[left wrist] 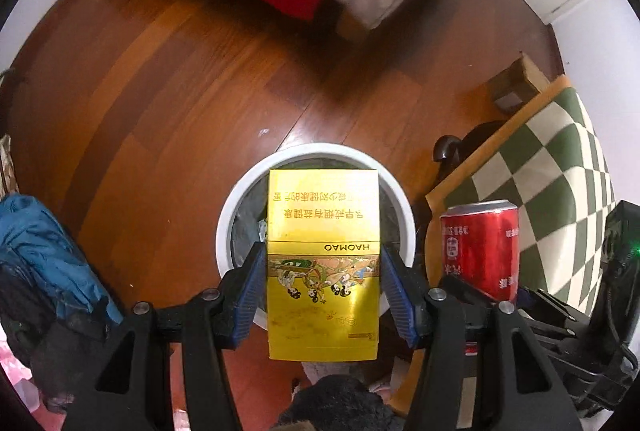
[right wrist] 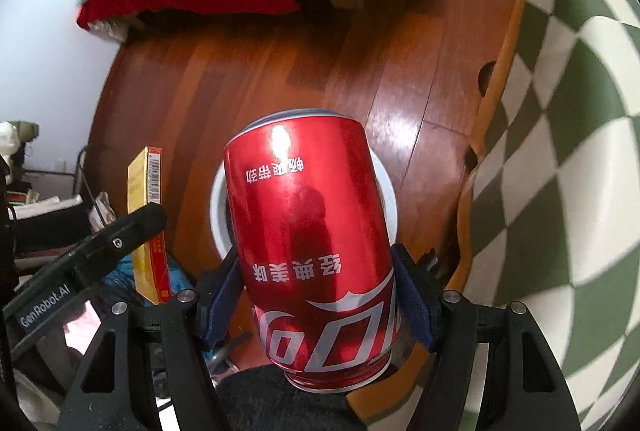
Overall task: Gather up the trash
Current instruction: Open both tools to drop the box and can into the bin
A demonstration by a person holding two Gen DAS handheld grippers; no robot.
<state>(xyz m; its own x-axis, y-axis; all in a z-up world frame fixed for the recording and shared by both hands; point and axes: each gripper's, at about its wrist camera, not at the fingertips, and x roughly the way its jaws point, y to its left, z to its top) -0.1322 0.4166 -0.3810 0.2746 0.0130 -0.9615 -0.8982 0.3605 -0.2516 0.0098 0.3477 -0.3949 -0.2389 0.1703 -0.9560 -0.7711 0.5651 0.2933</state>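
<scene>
– Where's the flat yellow cardboard cigarette box [left wrist: 323, 215]?
– Upright between the blue pads of the left hand-held gripper [left wrist: 322, 251], right over the round white plastic bin [left wrist: 224, 231] on the wooden floor [left wrist: 160, 91]. The pads sit at its edges; whether they press, I cannot tell
– And the right hand-held gripper [right wrist: 315, 253]?
– Clamped on the sides of a shiny red aluminium cola can [right wrist: 304, 199], upside down, above the same bin
</scene>
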